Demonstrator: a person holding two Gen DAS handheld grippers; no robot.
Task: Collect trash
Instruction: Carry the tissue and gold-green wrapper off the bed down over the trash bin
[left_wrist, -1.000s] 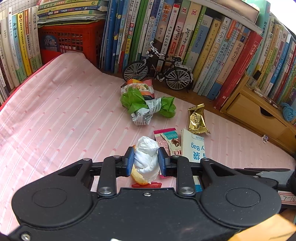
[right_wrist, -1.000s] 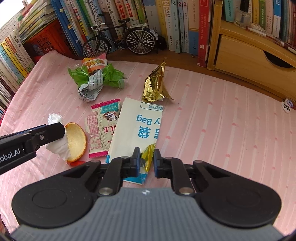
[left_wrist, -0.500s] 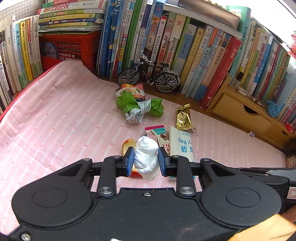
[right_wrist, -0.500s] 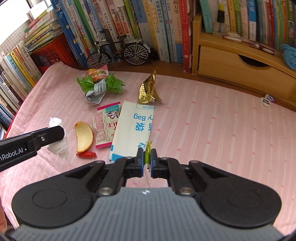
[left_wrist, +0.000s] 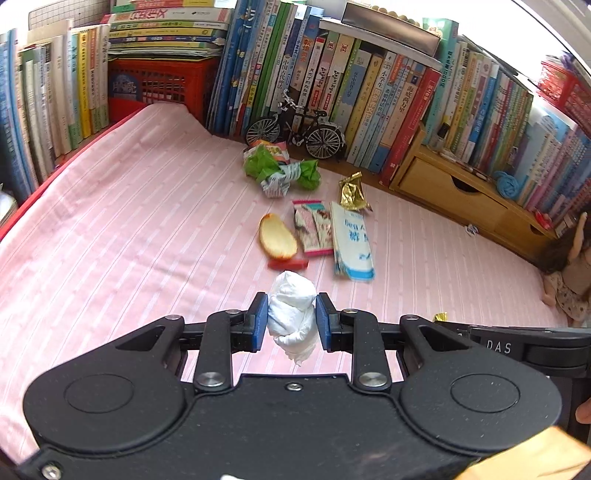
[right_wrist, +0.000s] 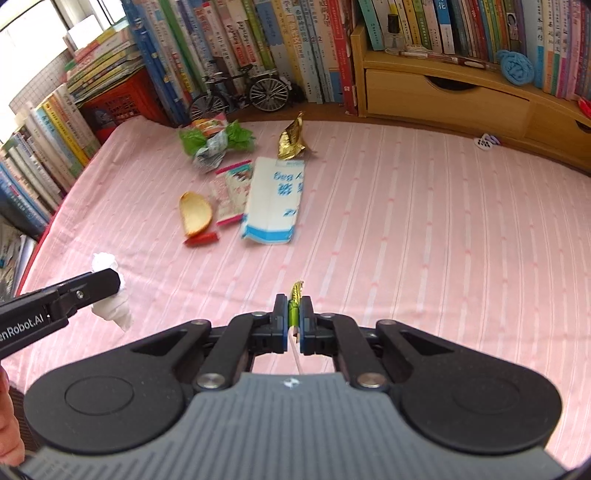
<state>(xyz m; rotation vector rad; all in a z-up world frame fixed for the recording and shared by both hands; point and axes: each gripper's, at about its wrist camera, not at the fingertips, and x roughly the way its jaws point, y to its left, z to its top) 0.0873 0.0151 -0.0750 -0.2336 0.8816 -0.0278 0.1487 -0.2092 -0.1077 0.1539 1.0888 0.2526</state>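
My left gripper (left_wrist: 290, 319) is shut on a crumpled white tissue (left_wrist: 291, 314), held above the pink cloth; the same tissue (right_wrist: 110, 295) shows at the left of the right wrist view. My right gripper (right_wrist: 294, 314) is shut on a small gold-green wrapper (right_wrist: 295, 299), also lifted. Left on the cloth are an orange peel (left_wrist: 277, 236), a small red scrap (left_wrist: 288, 264), a pink snack wrapper (left_wrist: 312, 229), a white and blue bag (left_wrist: 351, 243), a gold foil wrapper (left_wrist: 352, 192) and a green wrapper bundle (left_wrist: 280, 171).
Rows of books (left_wrist: 332, 74) and a red crate (left_wrist: 155, 85) line the back and left. A model bicycle (left_wrist: 295, 129) stands behind the trash. A wooden drawer unit (right_wrist: 461, 99) sits at the back right. A doll (left_wrist: 569, 277) lies at the right edge.
Both grippers have lifted and pulled back from the trash pile, carrying the tissue and the small wrapper. The orange peel and red scrap now lie uncovered on the cloth.
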